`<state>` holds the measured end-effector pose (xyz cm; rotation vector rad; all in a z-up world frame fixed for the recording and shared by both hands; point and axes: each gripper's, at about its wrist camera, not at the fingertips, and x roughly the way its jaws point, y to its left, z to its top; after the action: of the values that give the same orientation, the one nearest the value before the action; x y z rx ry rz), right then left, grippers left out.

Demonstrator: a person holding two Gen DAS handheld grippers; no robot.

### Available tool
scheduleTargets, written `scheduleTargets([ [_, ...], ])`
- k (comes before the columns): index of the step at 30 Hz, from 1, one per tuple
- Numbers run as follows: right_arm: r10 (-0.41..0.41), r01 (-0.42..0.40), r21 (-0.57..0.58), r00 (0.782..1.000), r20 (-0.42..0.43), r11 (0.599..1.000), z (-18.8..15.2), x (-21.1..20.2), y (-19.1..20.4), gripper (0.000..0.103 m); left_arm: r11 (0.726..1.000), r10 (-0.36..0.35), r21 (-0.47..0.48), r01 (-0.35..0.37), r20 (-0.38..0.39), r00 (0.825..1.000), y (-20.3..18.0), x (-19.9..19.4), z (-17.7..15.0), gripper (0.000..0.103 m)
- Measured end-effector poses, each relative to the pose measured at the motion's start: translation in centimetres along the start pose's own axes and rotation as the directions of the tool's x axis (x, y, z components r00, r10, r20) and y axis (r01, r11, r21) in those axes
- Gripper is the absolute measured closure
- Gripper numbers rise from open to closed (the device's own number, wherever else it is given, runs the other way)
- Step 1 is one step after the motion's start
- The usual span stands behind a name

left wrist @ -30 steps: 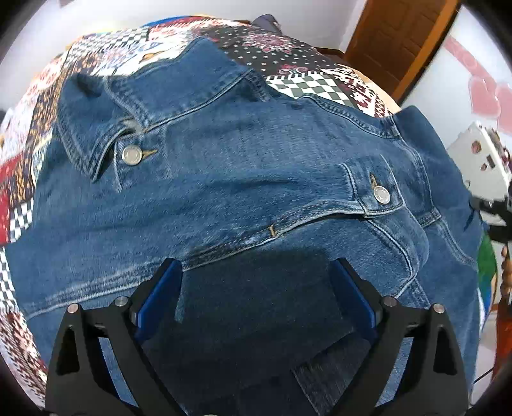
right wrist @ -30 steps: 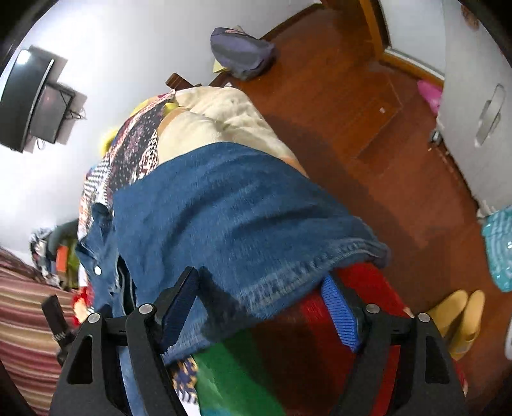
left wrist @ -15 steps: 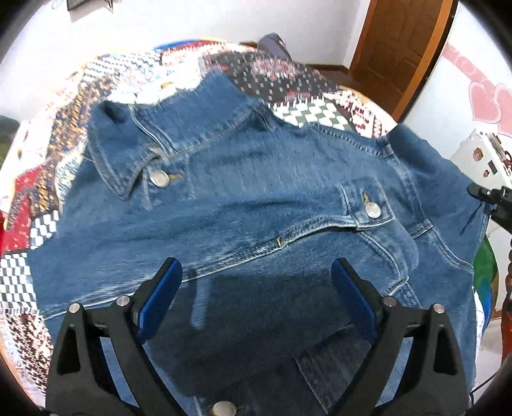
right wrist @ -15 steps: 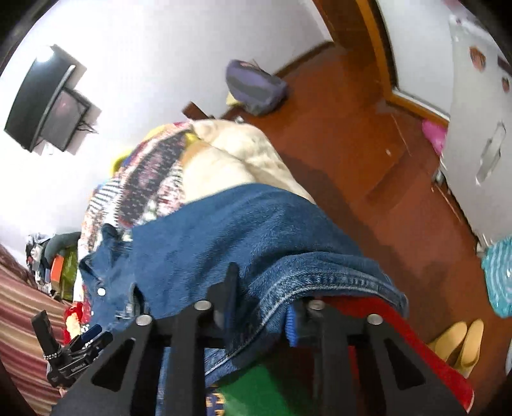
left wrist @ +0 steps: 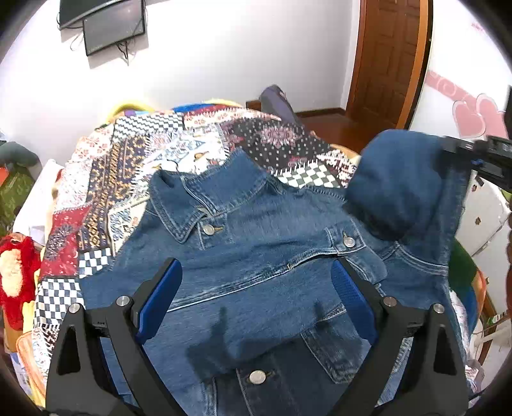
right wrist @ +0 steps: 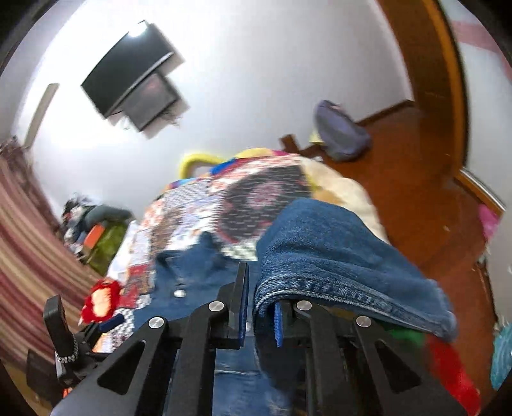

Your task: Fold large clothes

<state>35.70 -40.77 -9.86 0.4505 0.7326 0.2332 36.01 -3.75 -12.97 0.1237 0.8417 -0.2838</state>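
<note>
A blue denim jacket (left wrist: pixel 256 249) lies front up, collar toward the far wall, on a patchwork quilt (left wrist: pixel 128 160). In the left wrist view my left gripper (left wrist: pixel 256 297) hovers above the jacket's lower front, open, with nothing between its blue pads. My right gripper (right wrist: pixel 260 307) is shut on the hemmed edge of the jacket's sleeve (right wrist: pixel 336 256), which drapes over its right finger. From the left wrist view that sleeve (left wrist: pixel 400 185) hangs raised at the right, off the bed, with the right gripper (left wrist: pixel 480 156) at its top edge.
A dark screen (left wrist: pixel 108 22) hangs on the white wall behind the bed. A wooden door (left wrist: pixel 387 57) and a grey backpack (right wrist: pixel 342 134) on the wood floor are to the right. A red plush toy (left wrist: pixel 16 272) lies at the quilt's left edge, and a white cabinet (left wrist: pixel 480 217) stands at the right.
The right gripper closed on the sleeve's hem and lifted it off the bed. The left gripper rose and drew back, staying open, so more of the jacket and room show.
</note>
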Motion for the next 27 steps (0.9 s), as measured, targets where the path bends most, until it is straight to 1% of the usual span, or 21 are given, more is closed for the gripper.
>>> scheduleTargets([
  [3, 0.043, -0.044, -0.041, 0.999, -0.026, 0.998, -0.1, 1.9, 3.6, 0.093, 1.0, 0.007, 0.006, -0.008, 0.028, 1.0, 0.4, -1.5, -0.2, 0.008],
  [6, 0.08, -0.087, -0.074, 0.993, -0.082, 0.993, -1.0, 4.5, 6.9, 0.093, 1.0, 0.024, 0.002, -0.024, 0.052, 0.998, 1.2, -2.8, -0.6, 0.008],
  [9, 0.109, -0.123, -0.09, 0.982, -0.155, 0.988, -2.6, 7.5, 9.5, 0.093, 0.999, 0.024, -0.033, -0.022, 0.048, 0.999, 2.1, -3.3, -1.5, 0.008],
  [11, 0.115, -0.137, -0.098, 0.972, -0.207, 0.986, -4.0, 9.2, 10.7, 0.093, 0.997, 0.012, -0.079, -0.009, 0.042, 0.999, 3.2, -3.7, -2.6, 0.008],
  [13, 0.115, -0.15, -0.109, 0.955, -0.275, 0.983, -6.0, 11.3, 11.9, 0.093, 0.993, -0.003, -0.121, 0.007, 0.033, 0.999, 4.1, -3.8, -3.7, 0.008],
  [14, 0.11, -0.15, -0.115, 0.949, -0.296, 0.982, -6.7, 11.9, 12.1, 0.093, 0.989, -0.014, -0.147, 0.017, 0.021, 1.0, 4.5, -3.8, -4.3, 0.008],
  [16, 0.094, -0.148, -0.124, 0.927, -0.364, 0.981, -8.9, 13.7, 12.7, 0.093, 0.98, -0.033, -0.195, 0.03, -0.012, 0.999, 5.4, -3.4, -5.8, 0.008],
  [17, 0.089, -0.146, -0.123, 0.92, -0.381, 0.982, -9.6, 14.1, 12.4, 0.093, 0.977, -0.035, -0.211, 0.028, -0.03, 0.999, 5.8, -3.2, -6.5, 0.008],
  [18, 0.079, -0.14, -0.122, 0.909, -0.41, 0.983, -10.6, 14.8, 12.4, 0.093, 0.976, -0.032, -0.218, 0.022, -0.043, 0.999, 6.1, -3.1, -7.1, 0.008],
  [21, 0.064, -0.13, -0.113, 0.887, -0.458, 0.985, -12.6, 15.4, 11.9, 0.092, 0.972, -0.014, -0.236, -0.004, -0.072, 0.997, 6.5, -2.8, -8.8, 0.008],
  [24, 0.037, -0.103, -0.104, 0.862, -0.505, 0.989, -14.1, 15.6, 11.0, 0.092, 0.967, -0.02, -0.254, -0.007, -0.106, 0.994, 6.7, -2.4, -10.2, 0.008],
  [27, 0.019, -0.083, -0.093, 0.836, -0.548, 0.992, -15.2, 15.2, 10.1, 0.092, 0.967, -0.014, -0.252, -0.019, -0.13, 0.991, 6.5, -2.2, -11.2, 0.008],
])
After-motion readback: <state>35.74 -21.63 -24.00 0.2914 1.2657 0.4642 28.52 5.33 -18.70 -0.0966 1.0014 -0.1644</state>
